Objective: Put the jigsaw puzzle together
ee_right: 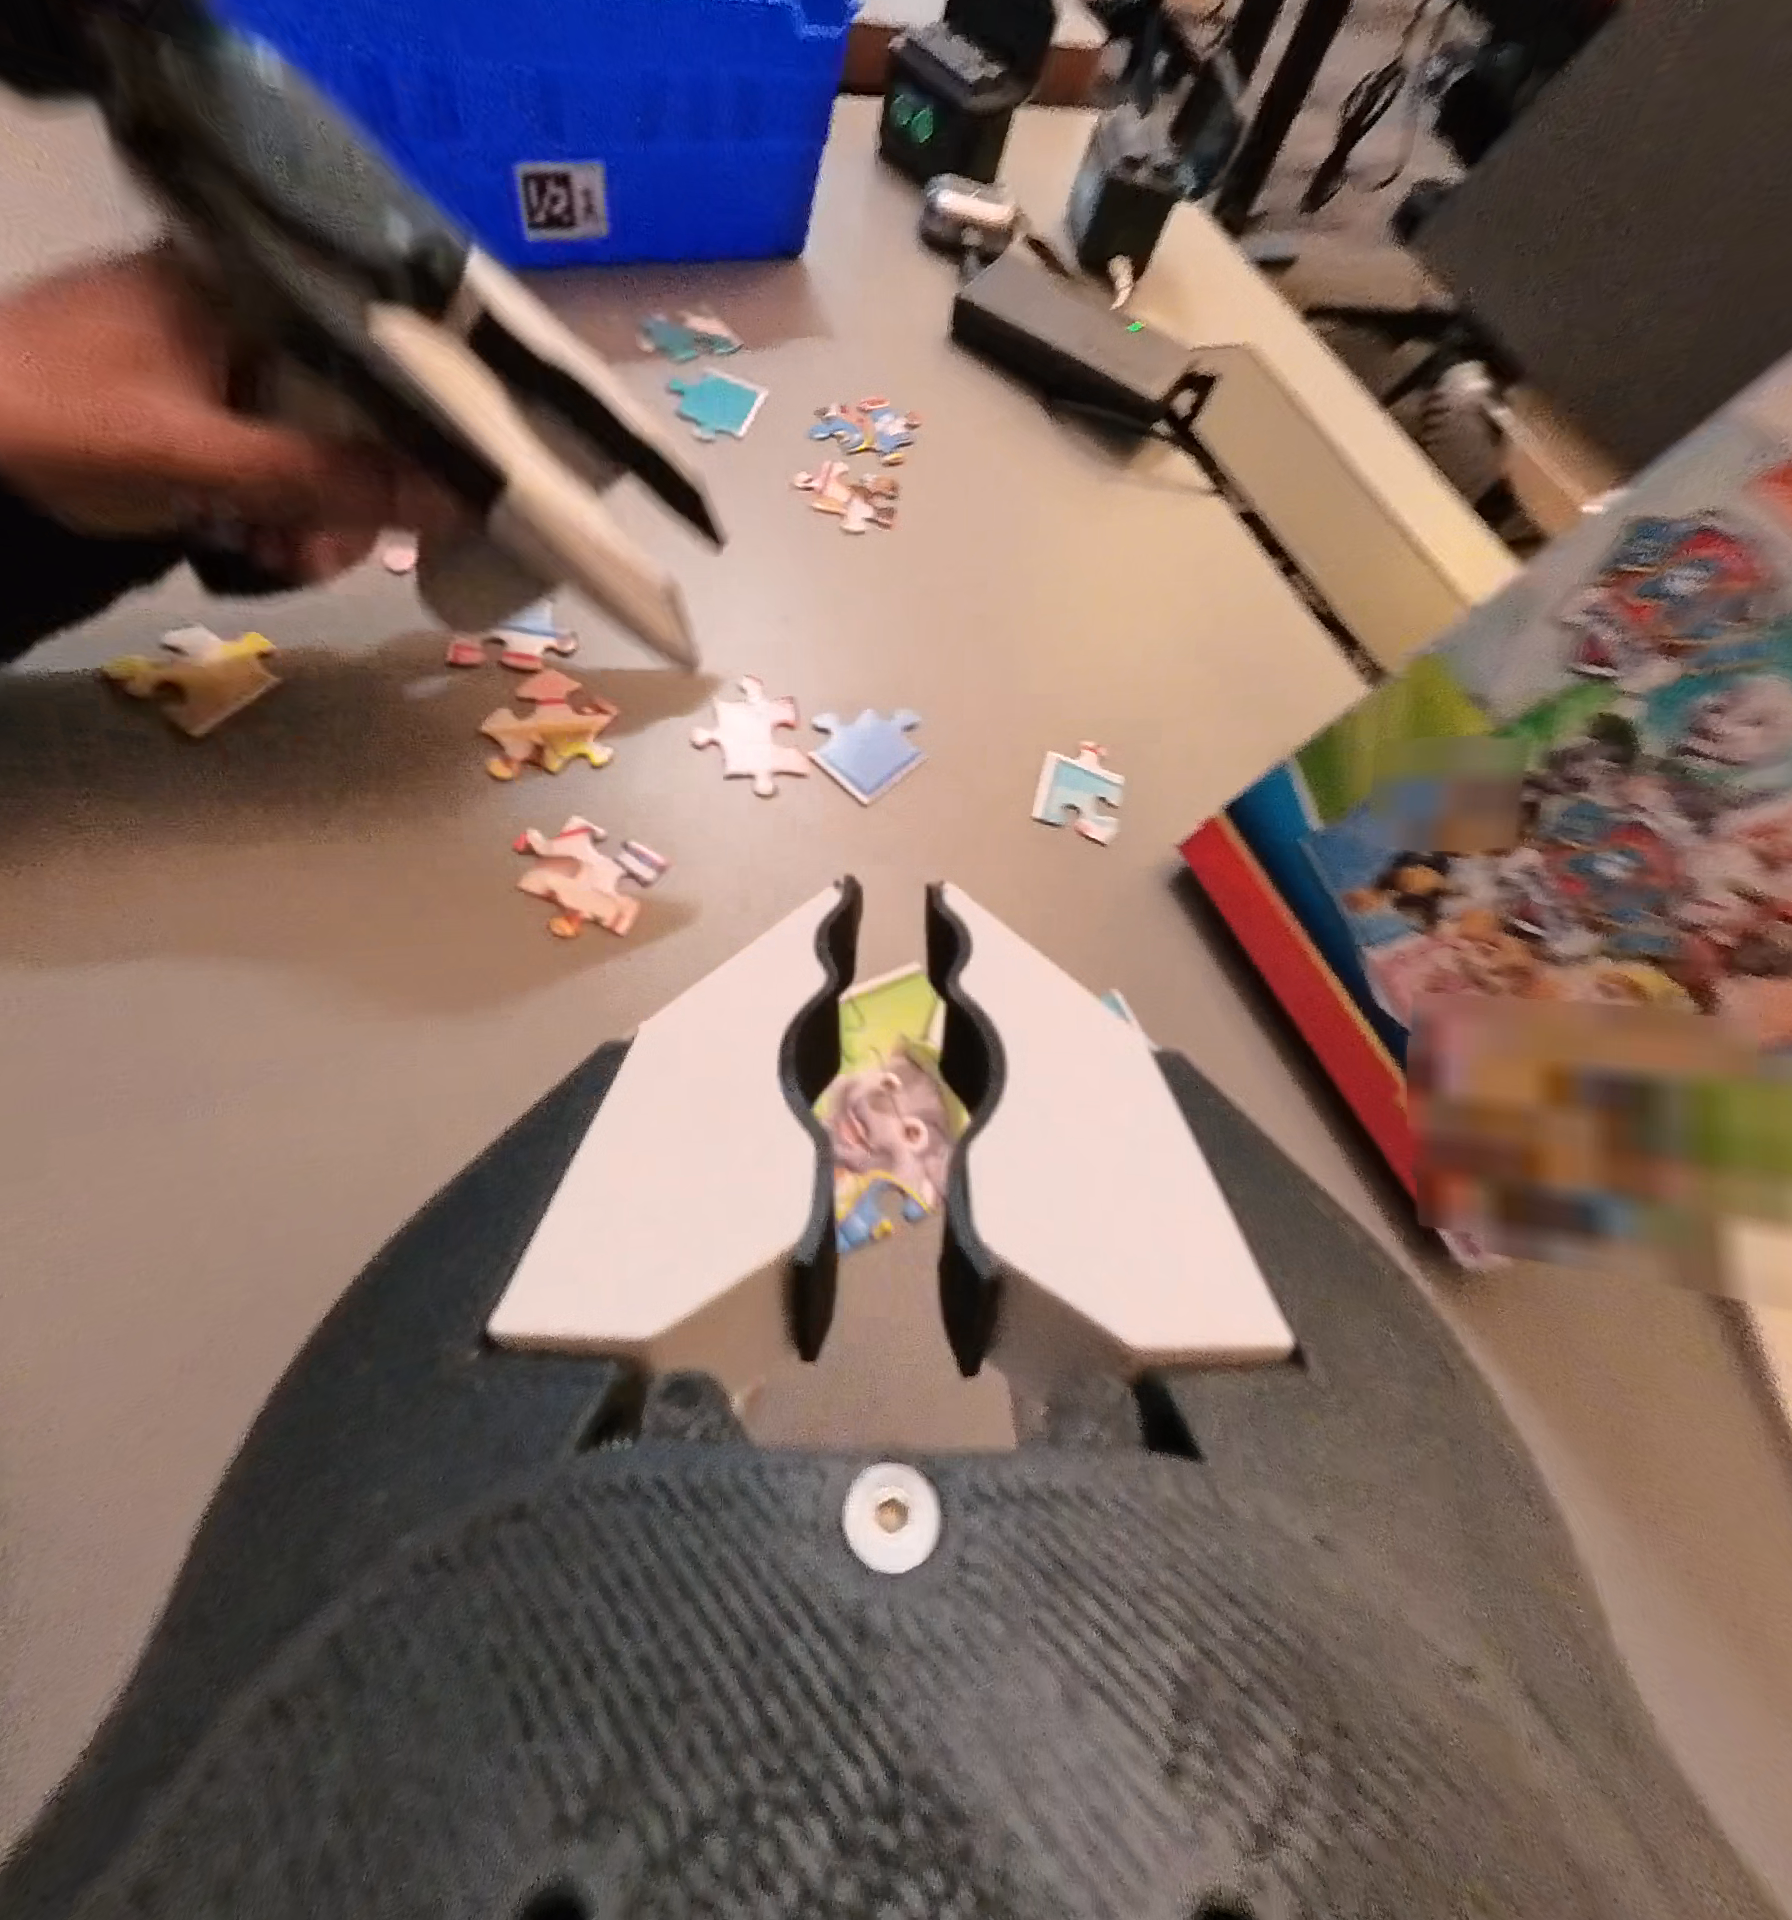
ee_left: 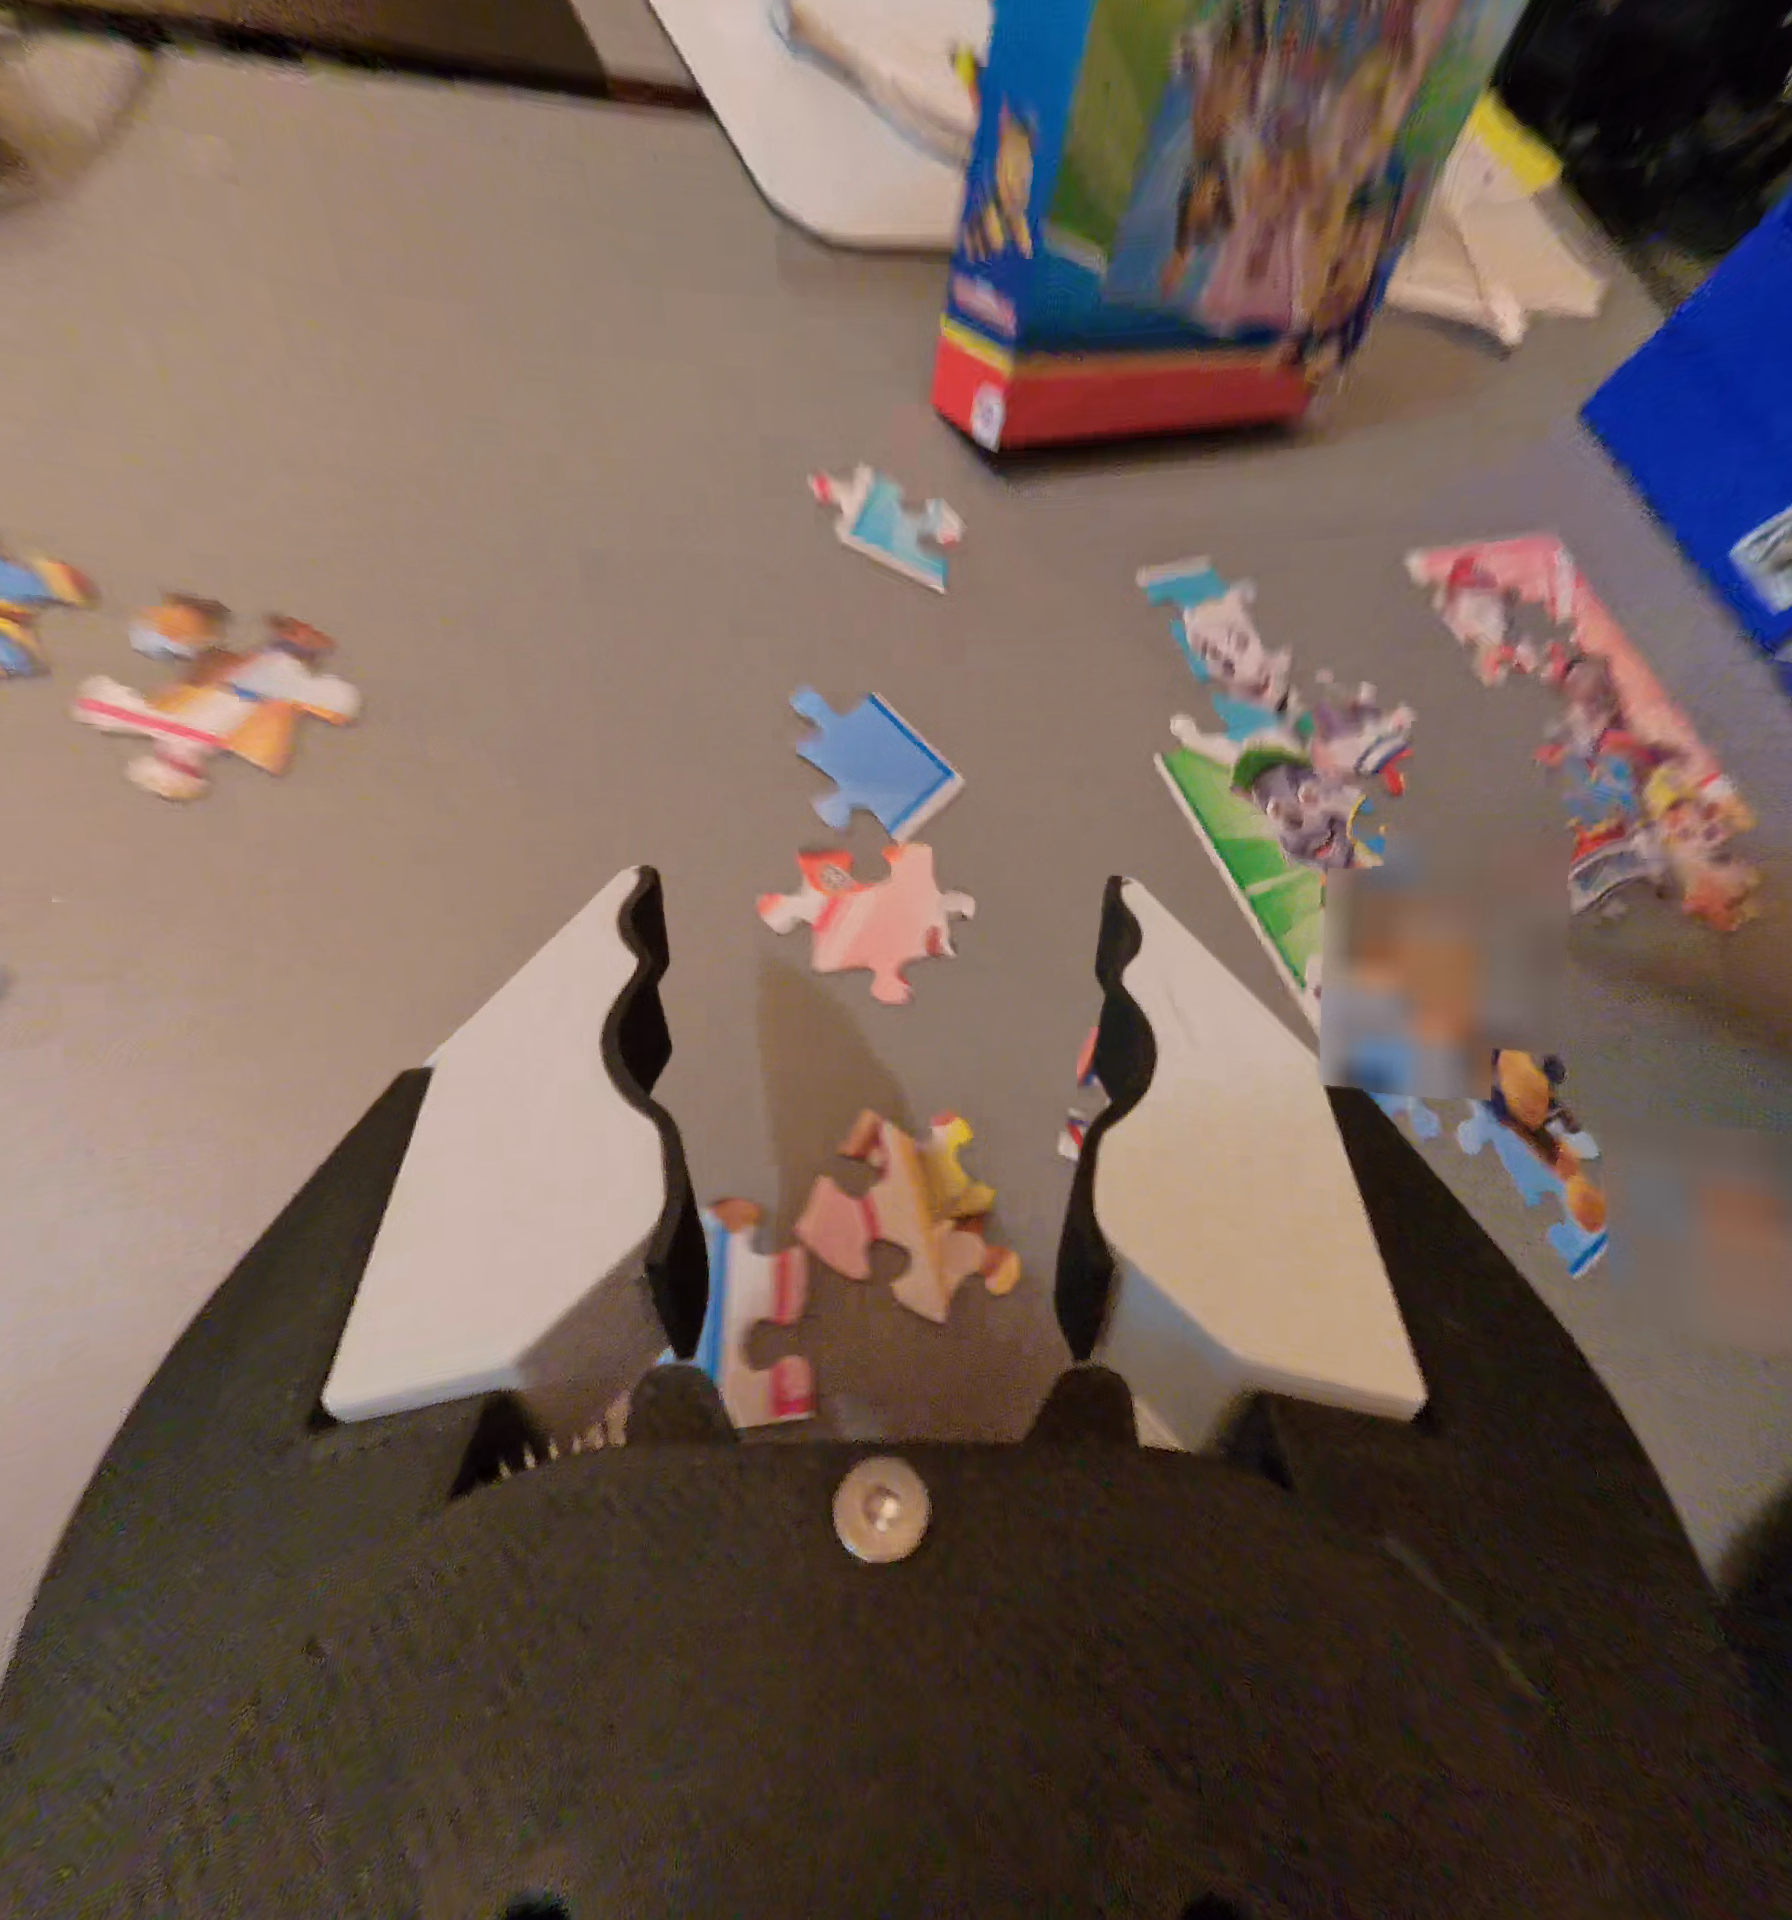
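My left gripper [ee_left: 881,883] is open wide and holds nothing. It hovers over loose puzzle pieces on the grey table [ee_left: 456,416]. A pink piece [ee_left: 866,920] lies just past its fingertips, a blue piece [ee_left: 876,764] beyond that, and a tan and yellow piece [ee_left: 913,1210] under the gap. The right wrist view shows this gripper [ee_right: 700,592] in a hand, tips above the pieces. My right gripper [ee_right: 892,886] has its fingers close together with a narrow gap, and nothing is pressed between the pads. Green joined pieces [ee_right: 887,1101] lie on the table under that gap.
A colourful puzzle box [ee_left: 1162,260] stands at the far side, also in the right wrist view [ee_right: 1546,883]. A blue bin [ee_left: 1744,436] is at the right. Joined puzzle sections [ee_left: 1276,790] lie right of my left gripper. Loose pieces [ee_left: 217,696] lie at the left. My left gripper is the nearer one to the pink piece [ee_left: 866,920]: about 6 cm, against 20 cm. Look for it in the right wrist view [ee_right: 748,727] too.
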Action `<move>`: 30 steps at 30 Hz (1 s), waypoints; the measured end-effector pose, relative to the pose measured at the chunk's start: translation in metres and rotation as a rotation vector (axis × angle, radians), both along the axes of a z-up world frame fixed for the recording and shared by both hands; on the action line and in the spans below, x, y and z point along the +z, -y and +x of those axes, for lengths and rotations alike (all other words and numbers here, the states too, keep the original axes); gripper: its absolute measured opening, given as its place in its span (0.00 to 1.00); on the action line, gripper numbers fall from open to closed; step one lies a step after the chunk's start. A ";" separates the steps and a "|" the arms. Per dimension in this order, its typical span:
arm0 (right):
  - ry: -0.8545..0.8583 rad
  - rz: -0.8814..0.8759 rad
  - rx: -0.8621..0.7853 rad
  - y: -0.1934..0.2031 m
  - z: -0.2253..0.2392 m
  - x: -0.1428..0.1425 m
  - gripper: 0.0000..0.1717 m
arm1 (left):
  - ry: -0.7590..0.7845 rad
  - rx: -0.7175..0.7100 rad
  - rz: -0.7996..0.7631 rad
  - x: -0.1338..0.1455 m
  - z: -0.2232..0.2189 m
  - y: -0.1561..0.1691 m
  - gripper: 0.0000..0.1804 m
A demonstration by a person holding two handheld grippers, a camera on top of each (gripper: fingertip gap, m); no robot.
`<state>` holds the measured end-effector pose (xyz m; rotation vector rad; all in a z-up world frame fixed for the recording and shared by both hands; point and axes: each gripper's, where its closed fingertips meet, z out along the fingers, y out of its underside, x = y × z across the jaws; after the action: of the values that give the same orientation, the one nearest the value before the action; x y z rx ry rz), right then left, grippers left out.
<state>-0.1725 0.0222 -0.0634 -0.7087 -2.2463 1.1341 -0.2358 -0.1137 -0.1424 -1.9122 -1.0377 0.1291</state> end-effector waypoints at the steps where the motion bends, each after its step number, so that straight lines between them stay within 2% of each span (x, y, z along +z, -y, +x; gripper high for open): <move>1: -0.019 -0.015 -0.010 -0.010 0.005 0.004 0.06 | 0.003 0.010 -0.062 -0.017 0.009 -0.006 0.45; 3: -0.031 -0.063 -0.027 -0.028 0.013 0.006 0.05 | -0.019 0.062 -0.207 -0.037 0.020 -0.009 0.46; 7: -0.018 -0.167 -0.046 -0.056 0.020 0.000 0.05 | -0.038 0.141 -0.274 -0.031 0.014 -0.017 0.47; 13: -0.002 -0.304 -0.055 -0.086 0.027 -0.004 0.06 | -0.021 0.175 -0.328 -0.040 -0.010 -0.019 0.48; 19: 0.016 -0.403 -0.063 -0.108 0.031 -0.006 0.07 | 0.017 0.178 -0.374 -0.054 -0.006 -0.024 0.43; 21: 0.024 -0.418 -0.058 -0.109 0.032 -0.008 0.07 | 0.017 0.190 -0.371 -0.054 -0.007 -0.024 0.42; 24: 0.025 -0.417 -0.053 -0.110 0.032 -0.009 0.08 | 0.014 0.189 -0.361 -0.052 -0.006 -0.026 0.31; 30: 0.013 -0.412 -0.063 -0.112 0.031 -0.008 0.08 | 0.013 0.182 -0.364 -0.052 -0.005 -0.026 0.31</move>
<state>-0.1410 0.1345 -0.0711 -0.9402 -2.0018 1.5847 -0.2410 -0.0873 -0.1946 -2.1375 -1.2638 0.4357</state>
